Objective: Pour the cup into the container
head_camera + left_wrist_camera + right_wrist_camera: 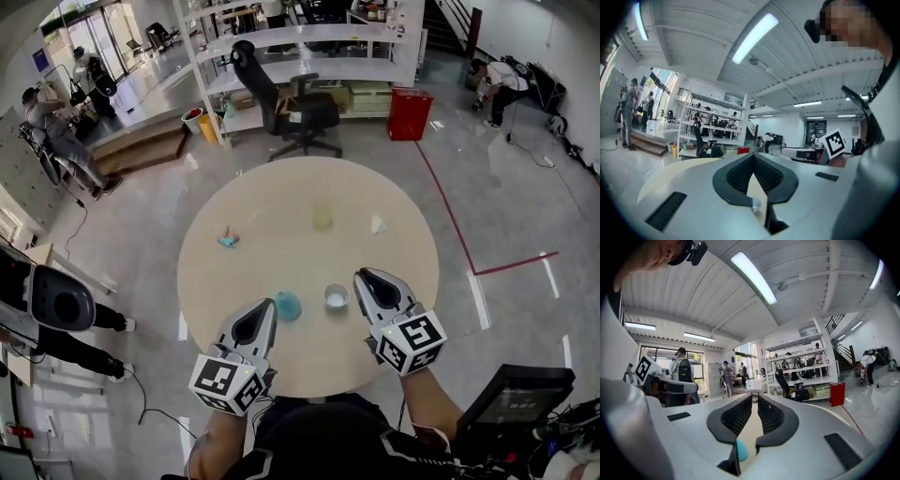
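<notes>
Surface: round, pale tan [281,202], with five small things on it.
Left claw: [266,307] clenched, its tips meeting with nothing in it; it sits low over the near edge of the surface and points across it.
Right claw: [365,277] all but clenched, with only a thin slit between the tips and nothing held; it is also over the near edge, roughly level.
Teal cup: [287,306] upright on the surface just beside the left claw's tip – whether they touch cannot be told. The right gripper view shows it low between that claw's jaw roots, not gripped.
White cup: [336,297] upright between the two claws, close to the teal cup but apart from it. The left gripper view shows it low in the gap behind that claw's tips, not gripped.
Pale green container: [322,218] near the middle of the surface, well beyond both cups.
White scrap: [378,225] right of the container, apart from it.
Small blue piece: [229,239] left of the container – too small to tell what it is.
Beyond the surface: black office chair [298,111], red cabinet [410,113], white shelving [309,42].
</notes>
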`<move>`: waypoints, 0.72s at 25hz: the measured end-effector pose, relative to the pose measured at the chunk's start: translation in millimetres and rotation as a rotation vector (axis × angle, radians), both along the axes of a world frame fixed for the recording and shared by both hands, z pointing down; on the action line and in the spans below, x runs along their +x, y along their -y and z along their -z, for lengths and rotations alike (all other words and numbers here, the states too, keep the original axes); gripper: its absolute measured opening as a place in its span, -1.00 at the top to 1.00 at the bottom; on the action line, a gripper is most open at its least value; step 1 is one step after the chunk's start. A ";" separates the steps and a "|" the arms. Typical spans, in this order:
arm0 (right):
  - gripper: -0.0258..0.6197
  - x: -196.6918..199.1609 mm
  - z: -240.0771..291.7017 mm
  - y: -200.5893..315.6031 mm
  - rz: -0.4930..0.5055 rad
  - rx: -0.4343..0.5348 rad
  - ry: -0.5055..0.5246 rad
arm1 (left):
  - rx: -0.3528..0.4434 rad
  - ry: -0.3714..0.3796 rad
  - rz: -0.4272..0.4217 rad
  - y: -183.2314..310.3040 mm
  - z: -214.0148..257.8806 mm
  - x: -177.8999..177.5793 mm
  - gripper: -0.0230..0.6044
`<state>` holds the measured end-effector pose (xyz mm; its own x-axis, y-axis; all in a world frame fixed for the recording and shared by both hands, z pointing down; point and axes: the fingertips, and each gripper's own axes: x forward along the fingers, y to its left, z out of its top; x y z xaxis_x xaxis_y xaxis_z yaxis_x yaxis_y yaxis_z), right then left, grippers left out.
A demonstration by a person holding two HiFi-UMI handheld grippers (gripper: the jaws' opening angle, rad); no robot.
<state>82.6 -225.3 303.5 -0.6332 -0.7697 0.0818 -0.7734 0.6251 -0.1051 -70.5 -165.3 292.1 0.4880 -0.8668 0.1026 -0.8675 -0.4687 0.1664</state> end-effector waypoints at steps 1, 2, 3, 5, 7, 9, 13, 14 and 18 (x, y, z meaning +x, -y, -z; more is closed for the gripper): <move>0.85 -2.6 -1.7 2.8 0.001 -0.008 -0.002 | 0.006 -0.003 0.001 3.0 0.1 -2.9 0.94; 0.81 -5.5 -3.7 4.8 0.004 -0.014 -0.006 | 0.014 -0.006 0.001 5.8 0.0 -6.9 0.93; 0.77 -8.5 -5.6 8.0 0.005 -0.020 -0.009 | 0.015 -0.006 0.006 10.4 -1.5 -12.4 0.93; 0.67 -11.9 -12.8 16.6 -0.003 -0.047 -0.014 | -0.019 0.007 0.023 23.6 -13.1 -24.2 0.93; 0.60 -11.2 -32.4 25.2 -0.012 -0.092 -0.029 | -0.077 0.023 0.029 36.9 -37.6 -31.6 0.93; 0.45 -11.4 -65.1 34.7 -0.011 -0.148 -0.058 | -0.151 0.026 0.031 48.9 -72.9 -38.3 0.93; 0.12 -7.9 -139.4 46.3 0.018 -0.281 -0.104 | -0.277 0.021 0.037 65.2 -139.4 -43.5 0.37; 0.07 -4.8 -152.7 47.2 0.021 -0.307 -0.107 | -0.295 0.024 0.041 67.4 -150.7 -42.0 0.36; -0.10 -7.7 -211.0 39.6 0.038 -0.404 -0.117 | -0.383 0.045 0.059 66.4 -204.2 -48.9 0.16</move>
